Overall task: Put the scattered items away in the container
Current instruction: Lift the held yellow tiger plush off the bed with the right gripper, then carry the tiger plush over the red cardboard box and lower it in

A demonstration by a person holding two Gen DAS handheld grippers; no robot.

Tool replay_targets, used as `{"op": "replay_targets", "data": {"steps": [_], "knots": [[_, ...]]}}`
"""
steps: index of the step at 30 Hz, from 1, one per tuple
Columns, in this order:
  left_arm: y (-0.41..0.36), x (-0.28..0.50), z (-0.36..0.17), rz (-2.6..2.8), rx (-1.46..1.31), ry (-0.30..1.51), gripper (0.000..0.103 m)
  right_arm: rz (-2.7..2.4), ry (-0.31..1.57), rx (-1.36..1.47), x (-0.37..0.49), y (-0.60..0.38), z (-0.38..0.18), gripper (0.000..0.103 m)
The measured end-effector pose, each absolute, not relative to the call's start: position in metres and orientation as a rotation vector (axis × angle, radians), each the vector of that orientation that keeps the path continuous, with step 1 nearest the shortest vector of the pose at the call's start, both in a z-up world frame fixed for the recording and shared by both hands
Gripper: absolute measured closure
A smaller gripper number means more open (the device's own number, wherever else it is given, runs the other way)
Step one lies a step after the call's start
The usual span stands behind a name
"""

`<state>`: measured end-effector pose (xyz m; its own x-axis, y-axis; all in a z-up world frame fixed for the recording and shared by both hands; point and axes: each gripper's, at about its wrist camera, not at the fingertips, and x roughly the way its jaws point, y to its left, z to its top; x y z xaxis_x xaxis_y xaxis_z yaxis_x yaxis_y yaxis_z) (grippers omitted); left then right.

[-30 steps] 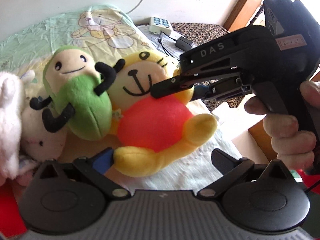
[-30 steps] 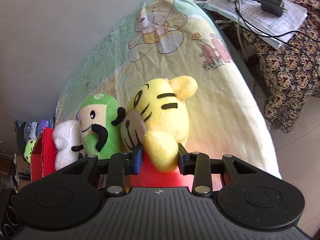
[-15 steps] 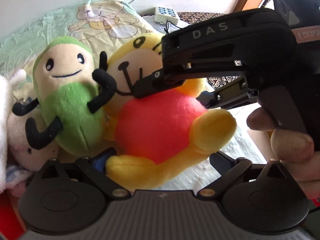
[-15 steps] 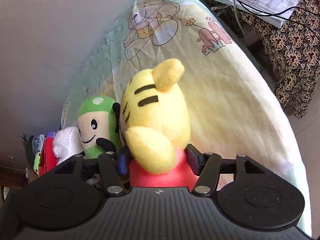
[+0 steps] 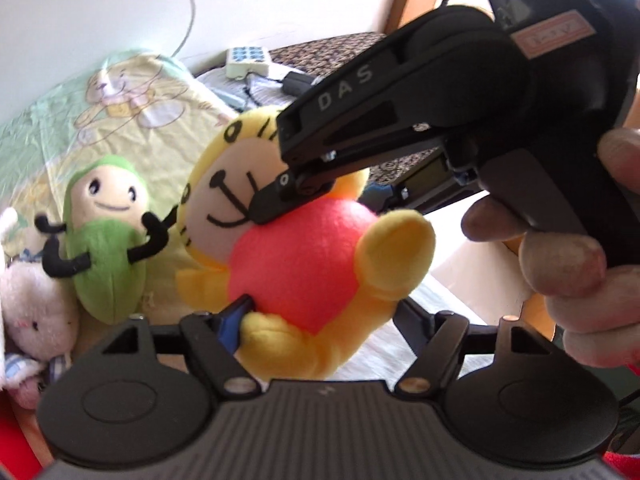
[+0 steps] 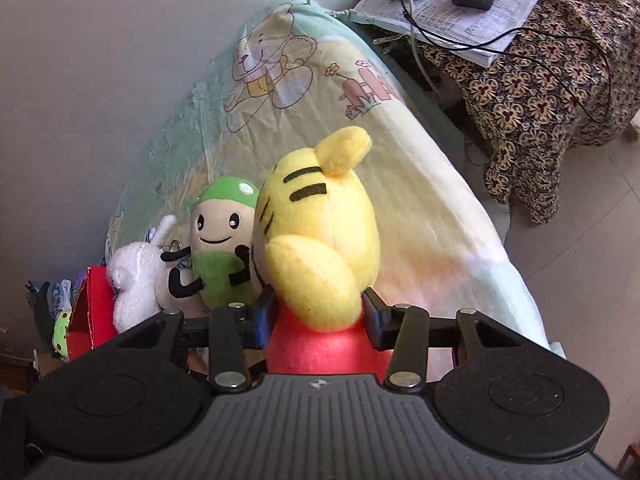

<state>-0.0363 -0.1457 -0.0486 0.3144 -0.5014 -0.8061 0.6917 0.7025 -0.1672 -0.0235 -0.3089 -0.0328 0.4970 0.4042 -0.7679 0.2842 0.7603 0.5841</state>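
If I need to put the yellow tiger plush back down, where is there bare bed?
Open sheet lies right of the yellow tiger plush, out to the bed's edge, and above it around the printed bear. Left is crowded: green plush, white plush and red container sit packed together. Both grippers are closing around the tiger.

A bed under a pale sheet printed with a bear carries the toys. Just left of the right jaws a green plush rests on it, a white bunny beyond that. The yellow tiger, between the jaws, is over the sheet; contact unclear.
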Motion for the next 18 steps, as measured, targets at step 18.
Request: {"op": "replay_targets", "data": {"steps": [18], "knots": [[-0.115,-0.086,0.015,-0.710,0.271,0.702,0.028,0.237,0.843,0.744,-0.061,-0.271,0.037,0.056]]}}
